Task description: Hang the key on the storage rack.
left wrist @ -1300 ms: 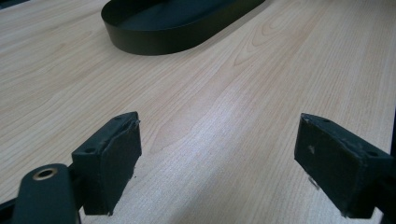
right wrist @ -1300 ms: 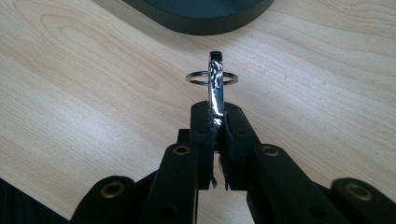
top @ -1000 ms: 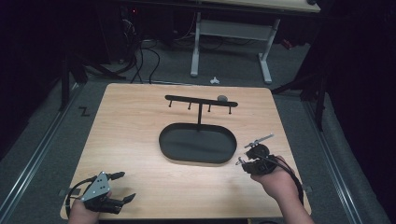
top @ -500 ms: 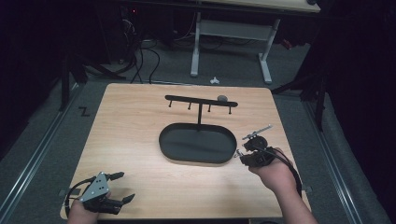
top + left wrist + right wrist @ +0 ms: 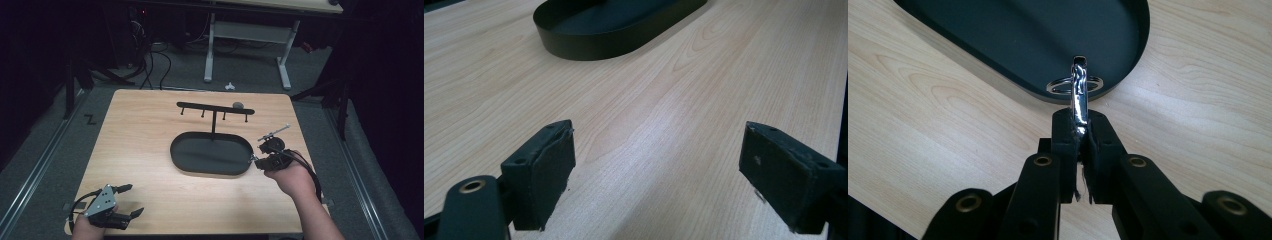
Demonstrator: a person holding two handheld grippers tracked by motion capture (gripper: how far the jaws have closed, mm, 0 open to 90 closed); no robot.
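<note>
The right gripper [image 5: 1079,127] pinches a shiny metal clip [image 5: 1078,95] at the black tray's [image 5: 210,167] right end. The left gripper [image 5: 659,175], fingers wide apart, sits over the near-left tabletop [image 5: 150,130].

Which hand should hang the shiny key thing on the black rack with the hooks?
The right. Its gripper already pinches the shiny clip and ring, beside the oval tray under the hook rack. The left gripper waits open at the table's near corner, holding nothing.

Counted on the table [image 5: 150,150]

One oval black tray [image 5: 212,156], one black hook stand [image 5: 215,108], one small grey knob [image 5: 238,105] on it, one metal clip [image 5: 1078,95] with one ring [image 5: 1063,86], two grippers: left [image 5: 131,200], right [image 5: 257,160].
</note>
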